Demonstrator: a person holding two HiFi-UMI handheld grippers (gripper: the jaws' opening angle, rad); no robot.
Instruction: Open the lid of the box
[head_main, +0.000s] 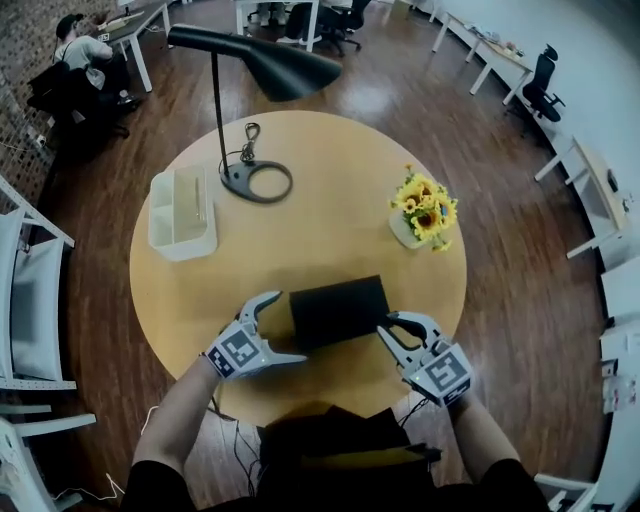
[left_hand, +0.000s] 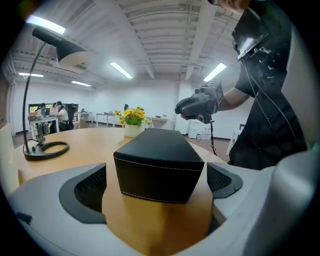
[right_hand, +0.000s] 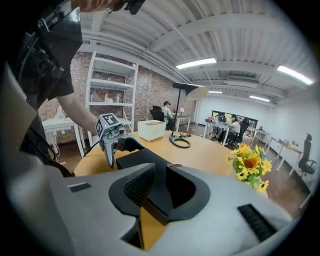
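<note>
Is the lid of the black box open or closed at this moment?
Closed. In the left gripper view the lid lies flat on the black box, with no gap showing.

Bright ceiling strip lights (right_hand: 197, 63), fisheye edges, corners perhaps vignetted

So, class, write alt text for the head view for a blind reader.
A black rectangular box lies on a round wooden table; the left tongs stand open around its left end, the right tongs pinch its right end. Behind: black desk lamp, yellow sunflowers.
</note>
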